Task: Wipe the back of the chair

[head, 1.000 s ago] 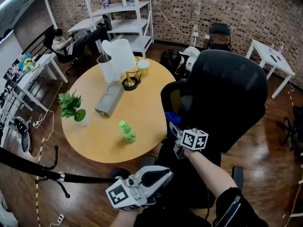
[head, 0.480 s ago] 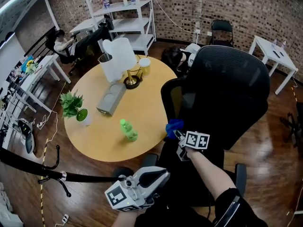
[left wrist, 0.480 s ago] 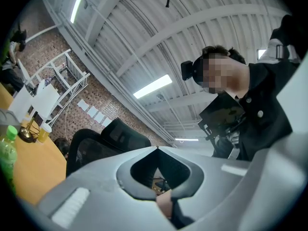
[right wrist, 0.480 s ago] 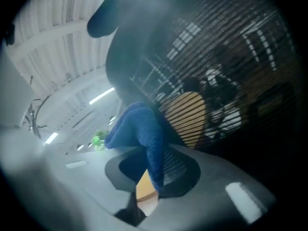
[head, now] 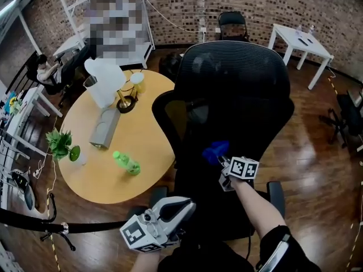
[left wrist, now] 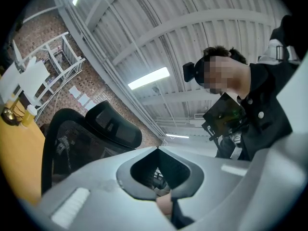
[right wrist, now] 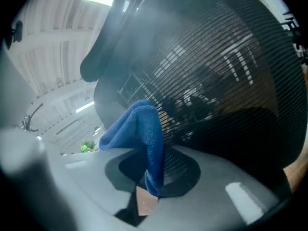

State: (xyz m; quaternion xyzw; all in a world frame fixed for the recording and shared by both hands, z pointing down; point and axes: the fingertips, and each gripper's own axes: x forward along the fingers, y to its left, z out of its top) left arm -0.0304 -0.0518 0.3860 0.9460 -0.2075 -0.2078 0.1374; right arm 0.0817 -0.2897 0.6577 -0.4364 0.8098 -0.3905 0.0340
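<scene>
Clamping blue cloth (head: 215, 151), right gripper (head: 223, 162) holds it against mesh chair back (head: 238, 95), centre frame; left gripper (head: 178, 208) lower left, jaws together, nothing between them

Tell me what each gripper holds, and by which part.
Right gripper pinches the blue cloth by its lower folded edge, the rest bunched above the jaws. Left gripper is shut, holding nothing.
</scene>
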